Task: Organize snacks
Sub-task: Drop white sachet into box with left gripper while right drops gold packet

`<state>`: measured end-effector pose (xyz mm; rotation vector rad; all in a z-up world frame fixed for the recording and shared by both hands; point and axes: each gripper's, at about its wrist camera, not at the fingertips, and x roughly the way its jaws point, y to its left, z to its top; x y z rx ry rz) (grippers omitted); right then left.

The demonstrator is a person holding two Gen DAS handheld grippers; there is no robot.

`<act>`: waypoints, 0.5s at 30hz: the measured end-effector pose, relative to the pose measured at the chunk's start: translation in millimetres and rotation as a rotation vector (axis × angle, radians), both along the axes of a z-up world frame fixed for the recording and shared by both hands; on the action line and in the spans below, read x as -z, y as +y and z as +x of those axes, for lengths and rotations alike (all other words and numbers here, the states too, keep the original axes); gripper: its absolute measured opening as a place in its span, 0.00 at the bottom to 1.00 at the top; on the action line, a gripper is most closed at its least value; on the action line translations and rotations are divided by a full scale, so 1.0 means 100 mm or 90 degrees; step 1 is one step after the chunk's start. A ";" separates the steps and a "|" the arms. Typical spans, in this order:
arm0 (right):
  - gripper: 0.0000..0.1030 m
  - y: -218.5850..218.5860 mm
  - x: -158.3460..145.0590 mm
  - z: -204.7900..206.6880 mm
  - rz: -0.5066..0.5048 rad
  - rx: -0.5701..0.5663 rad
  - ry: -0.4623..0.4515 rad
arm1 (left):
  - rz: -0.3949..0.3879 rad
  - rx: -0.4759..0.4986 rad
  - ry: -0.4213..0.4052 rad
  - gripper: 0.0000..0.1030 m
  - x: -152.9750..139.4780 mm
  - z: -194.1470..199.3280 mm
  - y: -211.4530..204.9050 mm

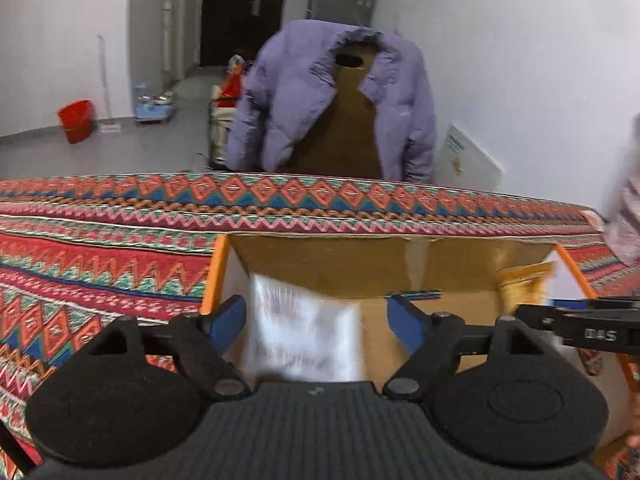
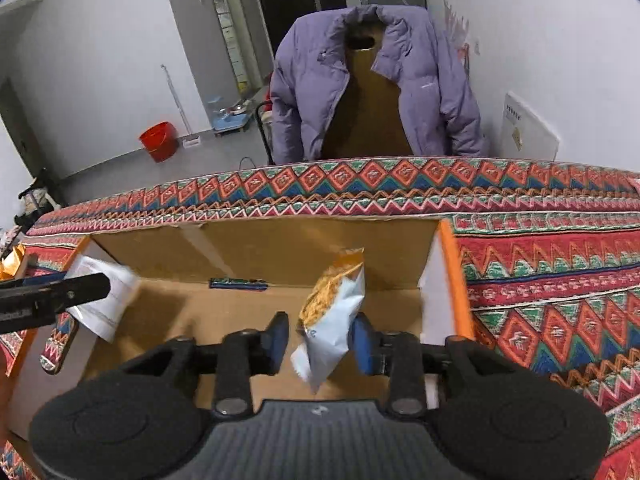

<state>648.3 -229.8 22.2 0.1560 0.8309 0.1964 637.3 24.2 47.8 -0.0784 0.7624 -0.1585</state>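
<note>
fingers of my left gripper (image 1: 316, 330) stand spread, clear of the white snack packet (image 1: 304, 332) between them; my right gripper (image 2: 320, 340) is parted too, the orange-and-blue snack bag (image 2: 332, 312) loose between its pads. both packets hang over the open cardboard box (image 2: 280, 256) on the patterned worktop (image 2: 540, 280). i'd hold both grippers over the box until each packet drops clear.

box (image 2: 256, 256) floor: mostly free | white packet (image 2: 105, 300) blurred, left
</note>
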 end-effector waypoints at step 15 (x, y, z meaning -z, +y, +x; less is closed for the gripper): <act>0.75 0.01 -1.02 -0.75 -0.079 -0.046 -0.120 | 0.009 0.009 -0.068 0.87 -0.84 -0.69 0.19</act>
